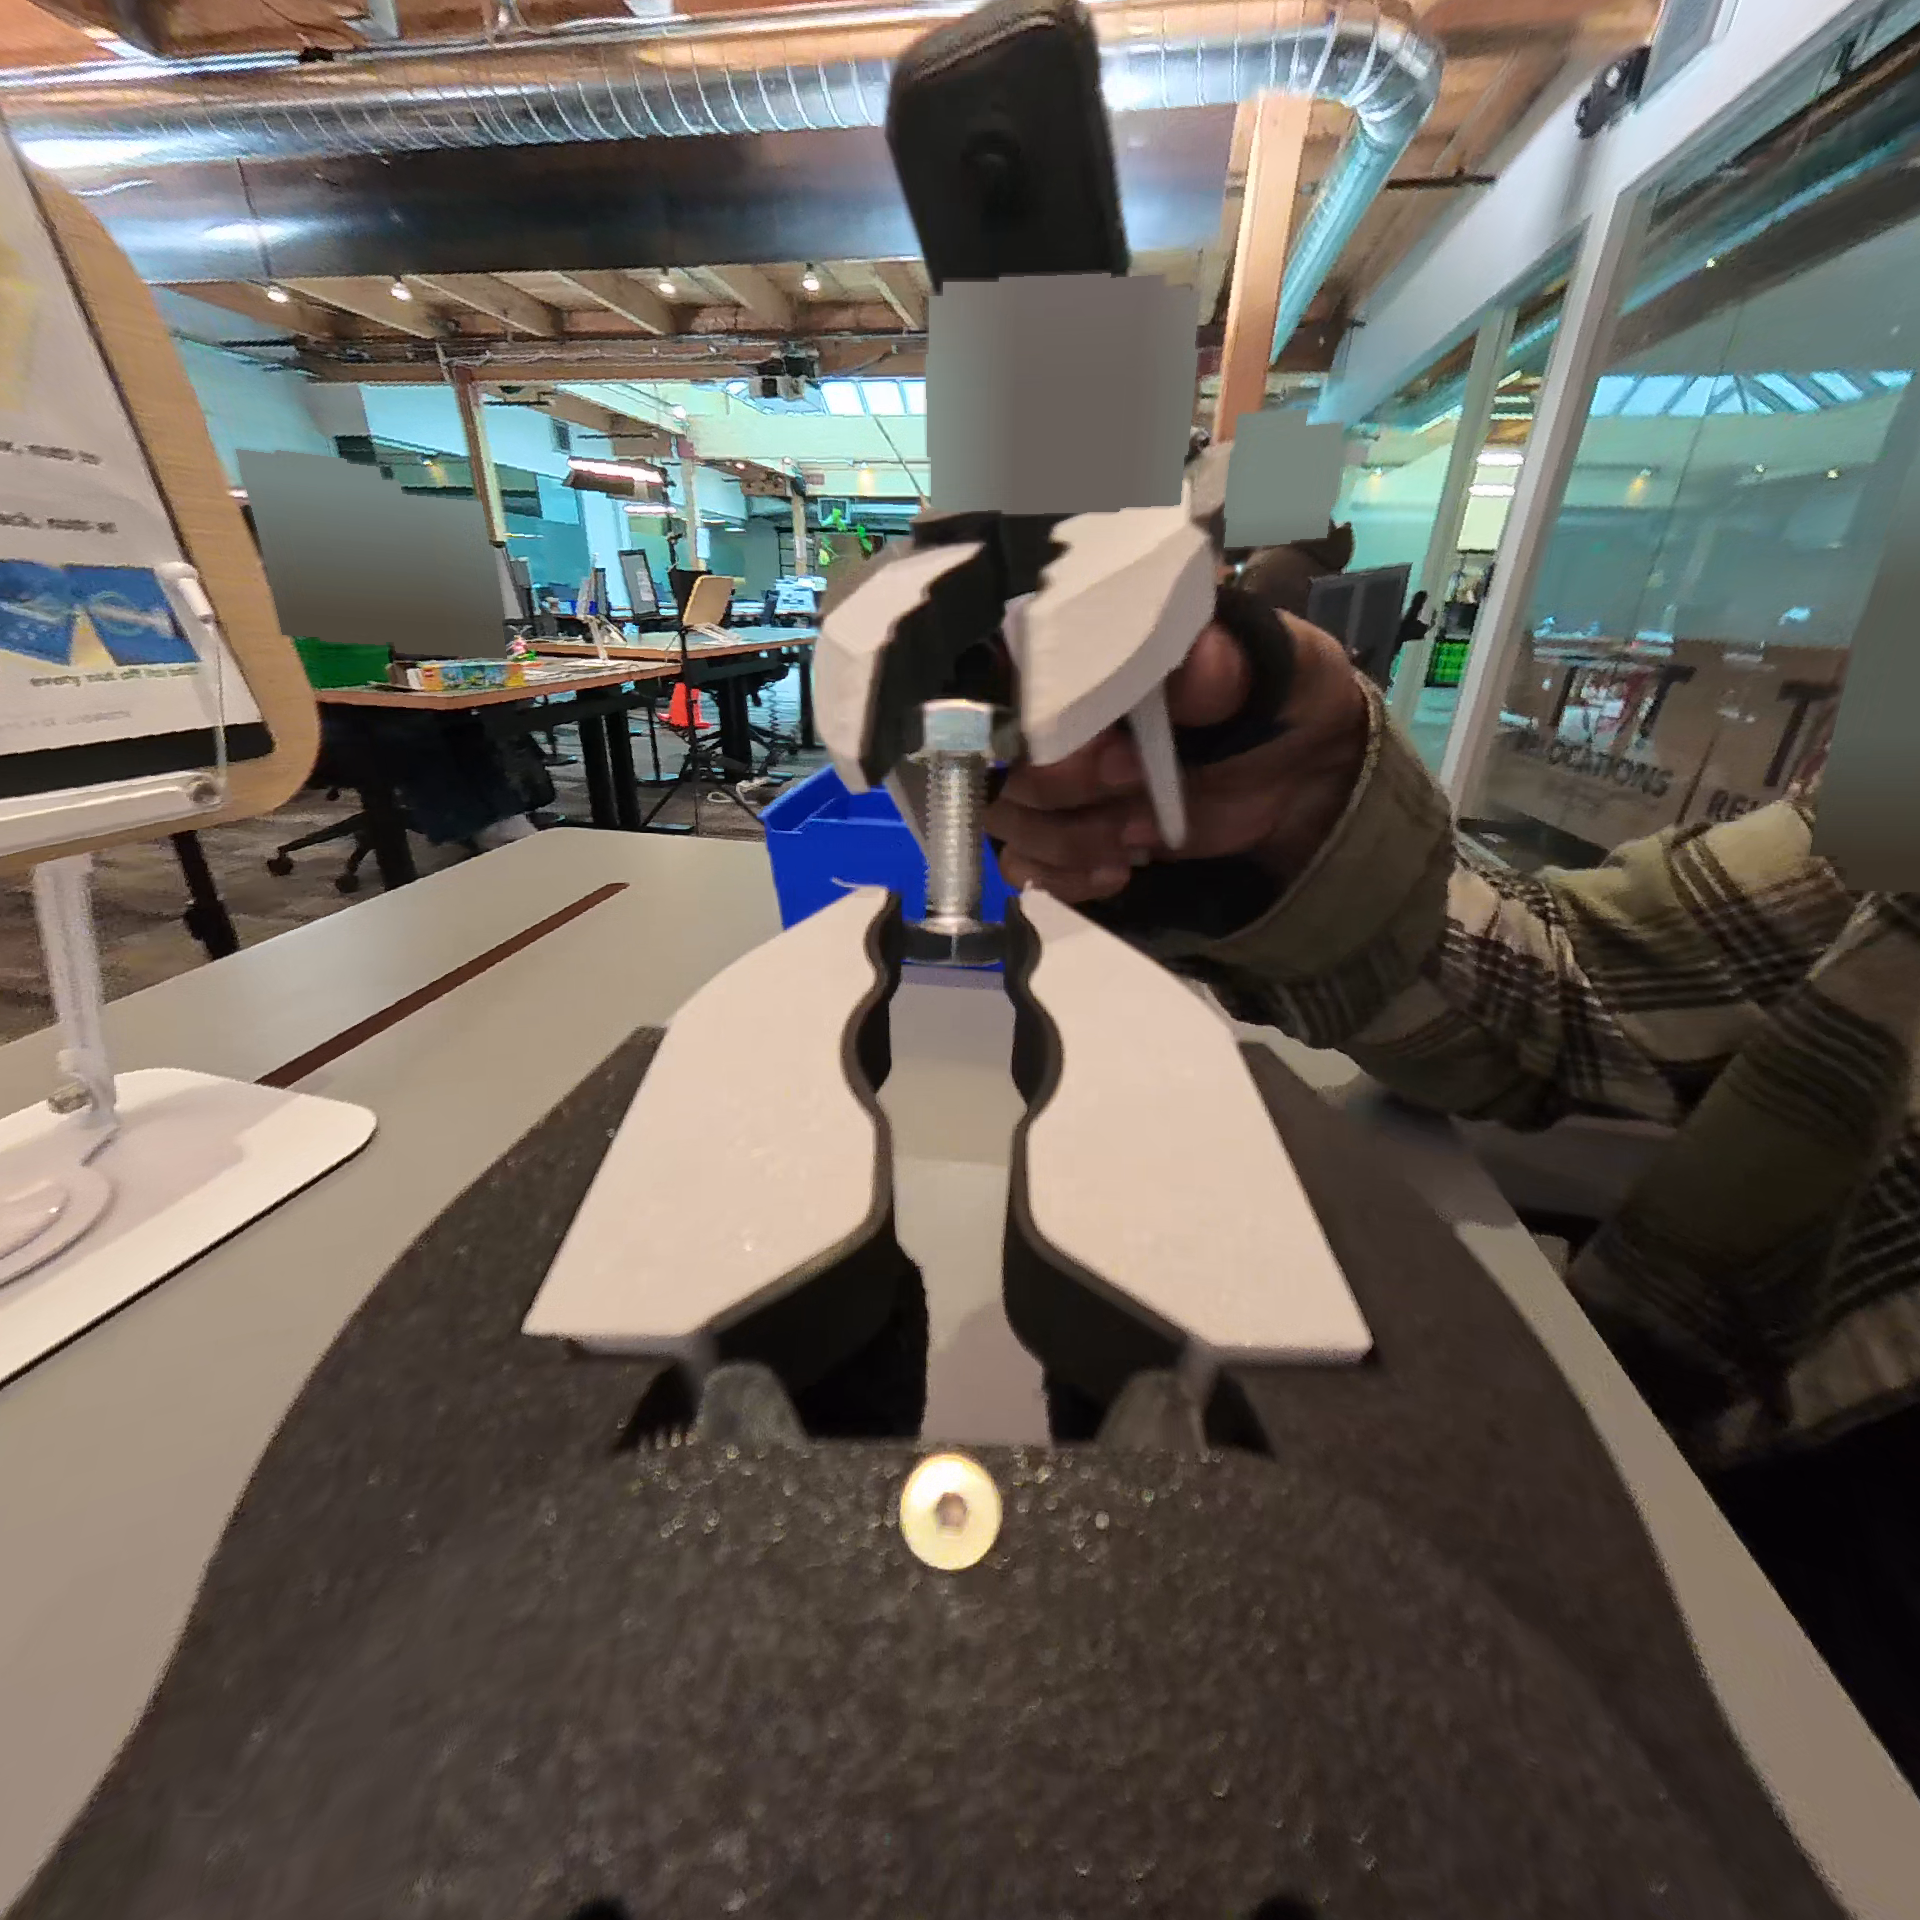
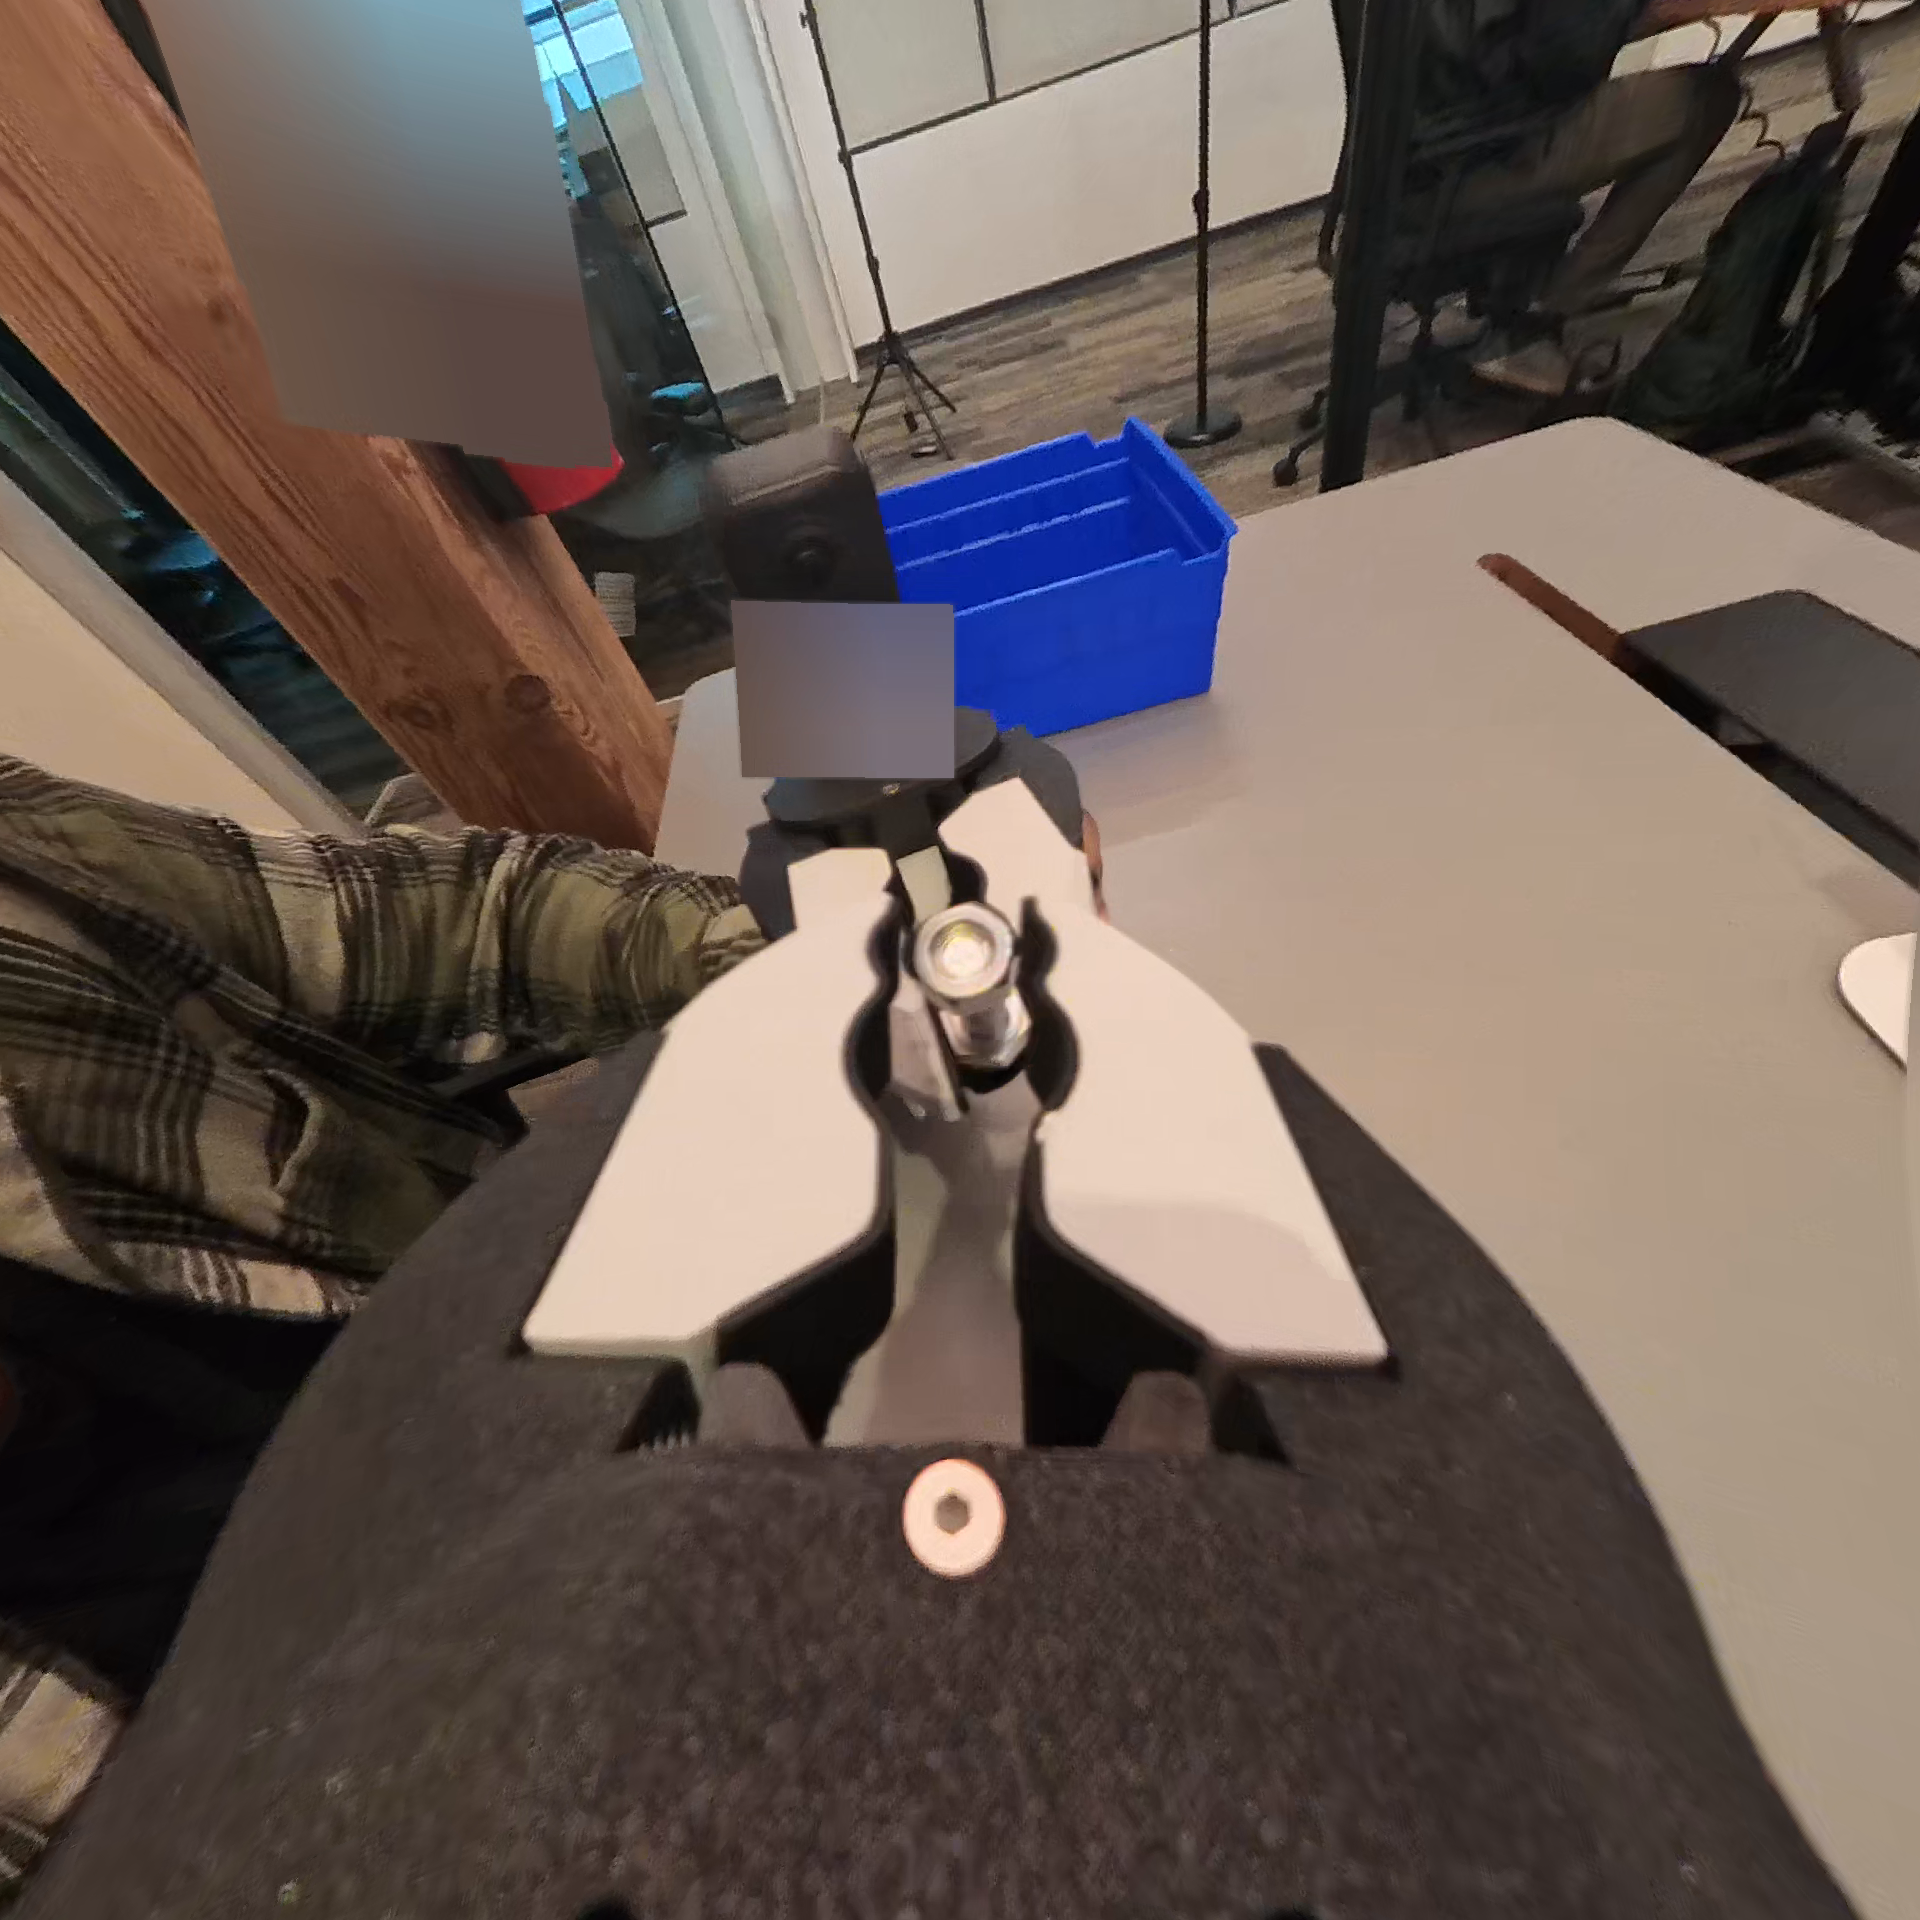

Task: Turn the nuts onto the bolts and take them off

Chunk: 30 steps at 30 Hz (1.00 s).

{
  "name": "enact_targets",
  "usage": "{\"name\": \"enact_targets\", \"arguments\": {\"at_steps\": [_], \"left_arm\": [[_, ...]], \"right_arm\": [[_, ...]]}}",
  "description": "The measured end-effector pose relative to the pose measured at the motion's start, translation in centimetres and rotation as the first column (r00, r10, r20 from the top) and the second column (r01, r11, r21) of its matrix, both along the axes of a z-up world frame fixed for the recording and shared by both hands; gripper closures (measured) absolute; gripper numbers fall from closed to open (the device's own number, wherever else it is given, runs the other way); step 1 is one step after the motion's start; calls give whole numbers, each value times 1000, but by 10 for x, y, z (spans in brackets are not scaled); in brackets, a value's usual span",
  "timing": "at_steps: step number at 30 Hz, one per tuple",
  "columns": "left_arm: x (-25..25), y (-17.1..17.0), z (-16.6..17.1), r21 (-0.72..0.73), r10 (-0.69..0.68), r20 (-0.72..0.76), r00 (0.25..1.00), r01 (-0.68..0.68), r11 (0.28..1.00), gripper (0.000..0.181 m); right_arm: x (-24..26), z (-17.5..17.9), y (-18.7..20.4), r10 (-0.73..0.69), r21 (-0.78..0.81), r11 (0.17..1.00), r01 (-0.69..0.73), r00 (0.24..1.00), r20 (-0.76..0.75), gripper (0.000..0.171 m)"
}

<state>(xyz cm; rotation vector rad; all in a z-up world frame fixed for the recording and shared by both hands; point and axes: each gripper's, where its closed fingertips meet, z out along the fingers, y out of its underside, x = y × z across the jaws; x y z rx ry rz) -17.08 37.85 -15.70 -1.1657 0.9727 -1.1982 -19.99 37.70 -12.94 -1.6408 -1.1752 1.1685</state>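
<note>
A silver bolt point(image 1: 954, 821) stands upright above the grey table point(image 1: 343, 977). In the left wrist view my left gripper point(image 1: 951, 920) is shut on the hex nut point(image 1: 948, 945) at the bolt's lower end. My right gripper point(image 1: 951, 743) comes from above and is shut on the bolt head point(image 1: 956, 725). In the right wrist view my right gripper point(image 2: 961, 925) grips the bolt head point(image 2: 961, 951), and the shaft runs on to the nut point(image 2: 987, 1042). The left gripper point(image 2: 935, 883) shows just beyond it.
A blue plastic bin point(image 2: 1081, 623) stands on the table point(image 2: 1455, 935) behind the grippers; it also shows in the left wrist view point(image 1: 831, 842). A sign on a white stand point(image 1: 104, 644) is at the left. A plaid-sleeved arm point(image 1: 1558, 987) holds the right gripper. A black flat object point(image 2: 1808, 686) lies at the right. Both grippers' tips are close together, under 4 cm apart.
</note>
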Motion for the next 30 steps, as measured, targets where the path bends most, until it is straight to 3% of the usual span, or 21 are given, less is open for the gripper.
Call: {"name": "enact_targets", "arguments": {"at_steps": [3,8,16,19,21,25,30], "left_arm": [[1,-5,1,4,-32,2,1000,32,999,163],[1,-17,4,-52,-191,39,981,193,980,163],[7,-49,-6,-172,-502,47,863,502,847,163],[9,-41,-7,-164,-449,54,892,451,877,163],[6,-34,-3,-154,-404,78,912,411,898,163],[-1,-23,5,-146,-338,127,933,355,924,163],[-2,-27,8,-134,-351,134,927,368,920,163]], "right_arm": [[2,0,-2,22,15,1000,-22,1000,21,153],[5,1,-15,155,174,971,-164,986,65,153],[15,-11,-45,414,399,807,-435,899,143,153],[15,-9,-34,379,392,834,-389,919,105,151],[11,-7,-19,296,360,883,-300,953,69,122],[7,3,-4,198,308,934,-181,980,-24,98],[12,0,14,124,266,958,-110,992,-34,91]]}}
